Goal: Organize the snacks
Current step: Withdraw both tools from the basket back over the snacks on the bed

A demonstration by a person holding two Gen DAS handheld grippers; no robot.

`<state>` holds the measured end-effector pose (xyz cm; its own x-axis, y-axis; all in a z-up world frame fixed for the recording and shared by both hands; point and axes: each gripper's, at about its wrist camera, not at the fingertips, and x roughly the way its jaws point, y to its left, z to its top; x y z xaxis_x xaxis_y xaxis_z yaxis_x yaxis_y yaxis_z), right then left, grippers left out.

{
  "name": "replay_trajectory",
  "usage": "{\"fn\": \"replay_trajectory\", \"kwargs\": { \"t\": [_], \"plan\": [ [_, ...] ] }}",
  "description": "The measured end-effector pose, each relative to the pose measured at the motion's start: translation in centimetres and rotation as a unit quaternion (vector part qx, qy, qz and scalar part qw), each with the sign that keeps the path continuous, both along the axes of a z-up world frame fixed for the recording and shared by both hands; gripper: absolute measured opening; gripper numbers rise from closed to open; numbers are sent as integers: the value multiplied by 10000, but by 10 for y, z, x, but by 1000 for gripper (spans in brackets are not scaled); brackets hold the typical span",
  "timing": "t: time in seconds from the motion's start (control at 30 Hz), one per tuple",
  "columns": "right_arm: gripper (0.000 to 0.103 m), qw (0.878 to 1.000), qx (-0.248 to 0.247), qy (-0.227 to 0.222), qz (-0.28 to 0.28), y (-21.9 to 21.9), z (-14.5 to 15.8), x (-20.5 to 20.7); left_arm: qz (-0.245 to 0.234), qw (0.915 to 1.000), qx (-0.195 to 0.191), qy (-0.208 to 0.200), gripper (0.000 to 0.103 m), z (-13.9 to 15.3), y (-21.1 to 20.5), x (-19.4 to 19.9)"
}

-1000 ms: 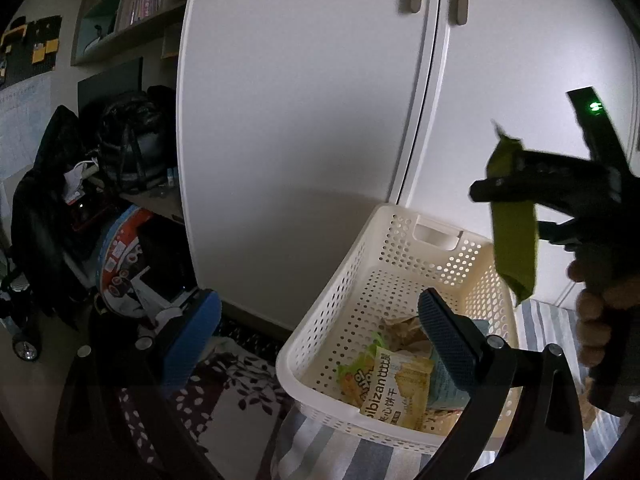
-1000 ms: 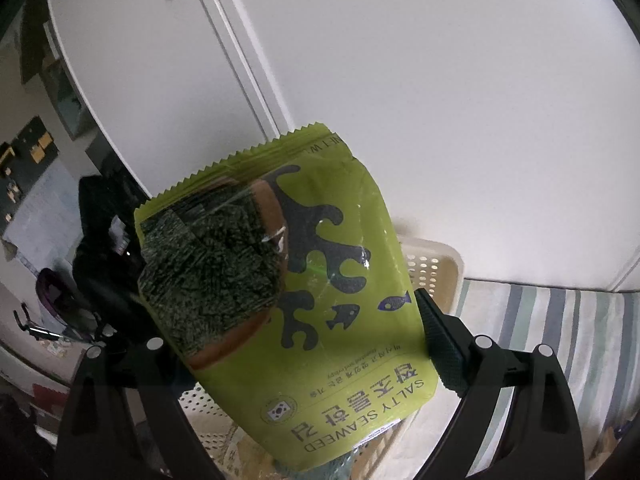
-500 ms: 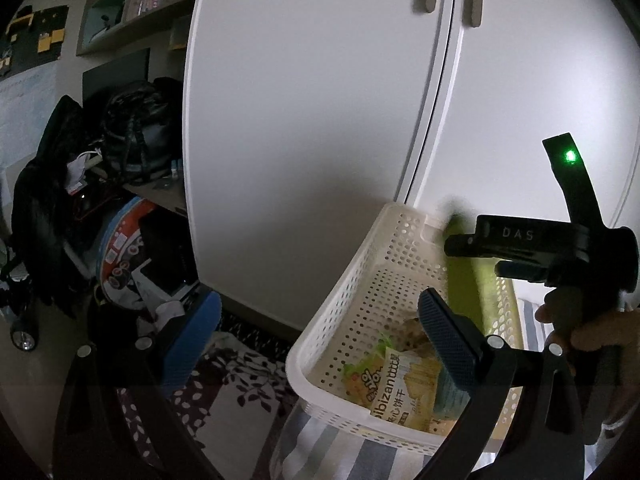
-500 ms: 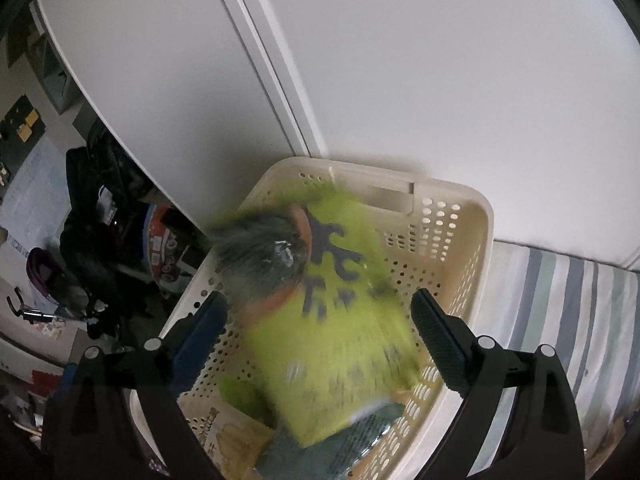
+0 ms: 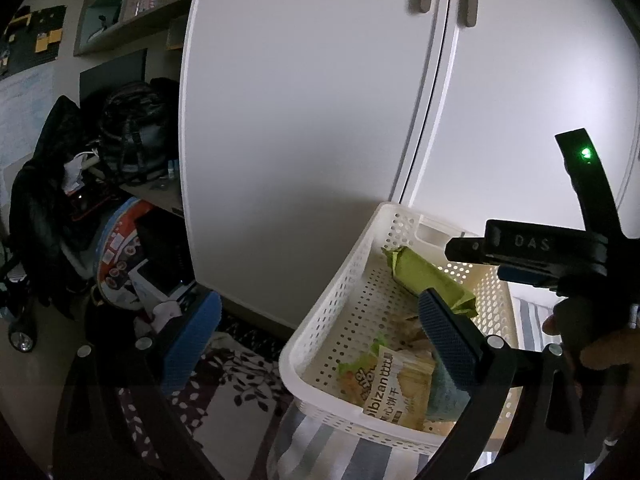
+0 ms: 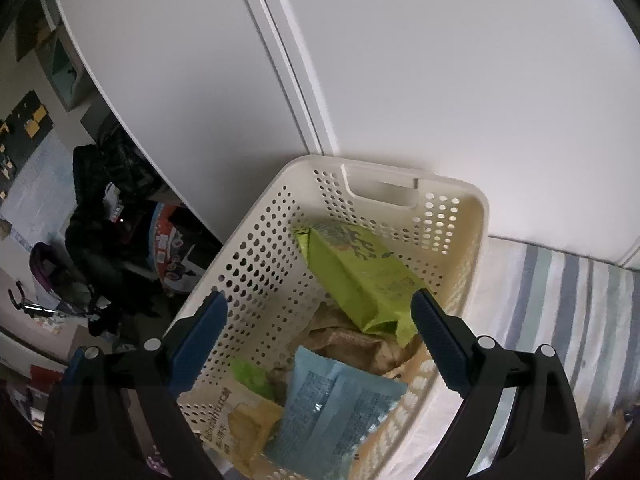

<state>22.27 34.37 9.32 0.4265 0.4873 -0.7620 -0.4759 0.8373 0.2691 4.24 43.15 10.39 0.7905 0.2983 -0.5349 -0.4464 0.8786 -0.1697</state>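
Green seaweed packet lay inside white basket, atop blue packet and cracker packs. Right gripper spread wide, empty, above basket. Left gripper spread wide, empty, beside basket. Remaining snacks outside basket: none visible.

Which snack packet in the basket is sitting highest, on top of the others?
The lime-green seaweed packet, tilted against the basket's far end. The pale blue packet and yellow biscuit packet lie lower, nearer the camera.
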Motion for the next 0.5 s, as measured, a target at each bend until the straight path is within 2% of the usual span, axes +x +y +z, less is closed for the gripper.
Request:
{"fn": "replay_trajectory", "kwargs": {
  "t": [0.5],
  "plan": [
    [98, 9969, -318, -186, -692, -67, 6, -4, -211, 9998, 7, -18, 100, 0, -14, 4]
  ]
}}
